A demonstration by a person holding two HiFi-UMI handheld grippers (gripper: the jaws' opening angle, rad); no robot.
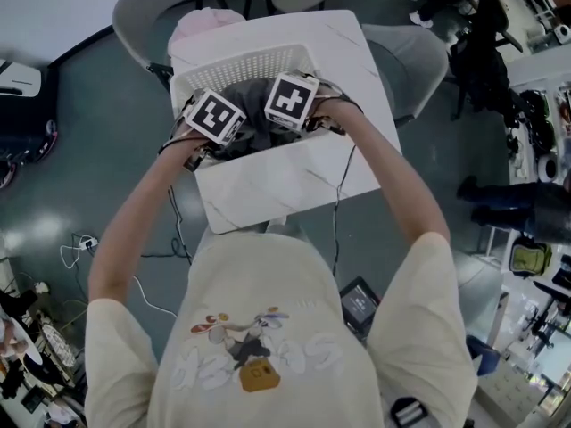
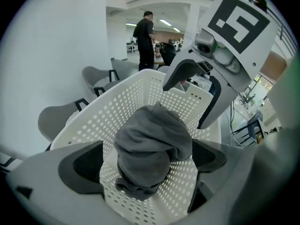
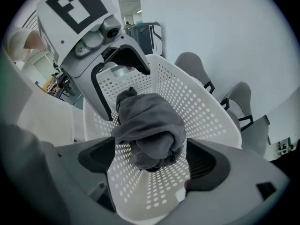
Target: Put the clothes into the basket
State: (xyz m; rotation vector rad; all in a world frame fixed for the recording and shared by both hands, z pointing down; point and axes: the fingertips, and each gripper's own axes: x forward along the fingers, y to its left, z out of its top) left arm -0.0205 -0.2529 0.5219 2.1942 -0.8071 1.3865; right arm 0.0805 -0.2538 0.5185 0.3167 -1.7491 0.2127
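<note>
A white perforated basket point(image 1: 243, 61) stands on the white table point(image 1: 294, 175). A crumpled grey garment point(image 2: 152, 146) lies inside it, seen also as the grey garment point(image 3: 150, 125) and the dark grey heap point(image 1: 247, 98) between the two marker cubes. My left gripper point(image 2: 147, 162) is open over the basket, its jaws wide apart on either side of the heap. My right gripper point(image 3: 150, 161) is open too and straddles the same garment from the other side. In the head view the left gripper point(image 1: 214, 117) and right gripper point(image 1: 292, 102) sit close together above the basket. The fingertips are hidden there.
A pink cloth point(image 1: 207, 23) lies just past the basket's far rim. Grey chairs point(image 1: 147, 12) ring the table's far side. A person point(image 2: 145, 36) stands in the background. Cables point(image 1: 183, 230) hang from the grippers towards the floor.
</note>
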